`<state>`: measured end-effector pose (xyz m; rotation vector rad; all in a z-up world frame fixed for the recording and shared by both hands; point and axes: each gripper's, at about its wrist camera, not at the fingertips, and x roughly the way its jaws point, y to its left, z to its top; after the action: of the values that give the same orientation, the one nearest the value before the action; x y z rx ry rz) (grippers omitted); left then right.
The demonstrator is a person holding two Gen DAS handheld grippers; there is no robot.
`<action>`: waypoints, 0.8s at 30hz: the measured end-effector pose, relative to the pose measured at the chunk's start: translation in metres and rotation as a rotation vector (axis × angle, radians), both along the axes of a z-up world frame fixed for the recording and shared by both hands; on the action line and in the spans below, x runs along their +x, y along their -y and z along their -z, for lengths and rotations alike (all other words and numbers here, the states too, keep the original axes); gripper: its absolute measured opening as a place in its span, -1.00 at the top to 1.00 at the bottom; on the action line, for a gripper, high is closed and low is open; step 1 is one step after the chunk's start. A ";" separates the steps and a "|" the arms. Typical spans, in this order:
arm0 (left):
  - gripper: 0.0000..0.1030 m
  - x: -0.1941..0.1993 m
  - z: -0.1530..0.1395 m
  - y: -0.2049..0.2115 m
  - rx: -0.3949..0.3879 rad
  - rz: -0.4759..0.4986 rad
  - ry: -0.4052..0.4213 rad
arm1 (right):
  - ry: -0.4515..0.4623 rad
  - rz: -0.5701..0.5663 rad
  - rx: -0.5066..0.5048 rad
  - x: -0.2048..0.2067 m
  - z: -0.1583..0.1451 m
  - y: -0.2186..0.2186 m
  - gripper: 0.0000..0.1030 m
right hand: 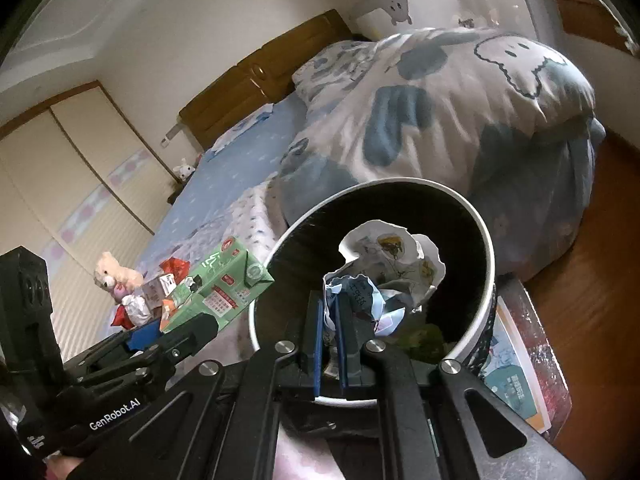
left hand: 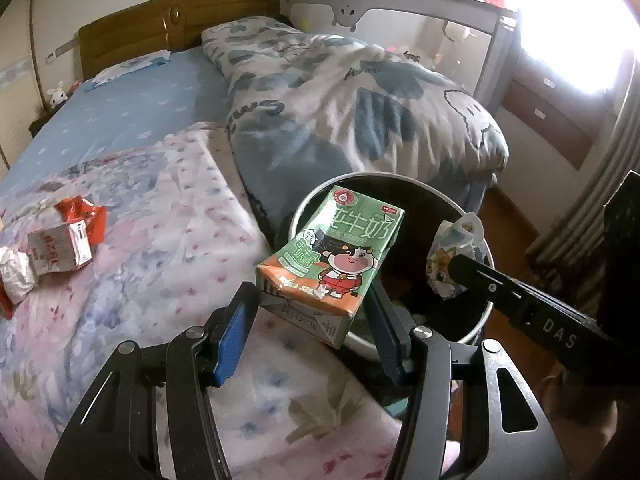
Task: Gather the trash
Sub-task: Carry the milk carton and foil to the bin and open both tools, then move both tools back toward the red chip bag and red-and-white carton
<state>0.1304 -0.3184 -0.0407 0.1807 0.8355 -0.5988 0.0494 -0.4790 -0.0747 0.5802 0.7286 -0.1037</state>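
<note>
My left gripper is shut on a green milk carton with a cartoon cow and holds it over the near rim of a round black bin with a white rim. The carton also shows in the right wrist view. My right gripper is shut on a crumpled printed plastic wrapper and holds it over the bin's opening. That wrapper also shows in the left wrist view. More trash lies on the bed: a small white and red box, a red wrapper and crumpled white paper.
The bed has a pink floral cover, a blue sheet and a bundled grey-blue duvet. A plush bear sits on the bed. A book or box lies on the wooden floor beside the bin. A crib rail stands behind.
</note>
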 end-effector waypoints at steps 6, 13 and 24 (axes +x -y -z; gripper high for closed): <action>-0.07 0.004 0.001 0.012 0.010 0.015 0.002 | -0.006 0.007 0.009 0.006 0.002 0.009 0.89; -0.08 0.011 0.005 0.018 0.004 0.009 -0.024 | -0.016 0.025 0.023 0.009 0.003 0.017 0.86; -0.26 0.009 0.007 0.007 -0.001 -0.005 -0.045 | -0.021 0.050 0.029 0.009 0.001 0.020 0.53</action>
<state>0.1397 -0.3254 -0.0476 0.1648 0.8787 -0.6006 0.0588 -0.4986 -0.0755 0.6255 0.7377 -0.1457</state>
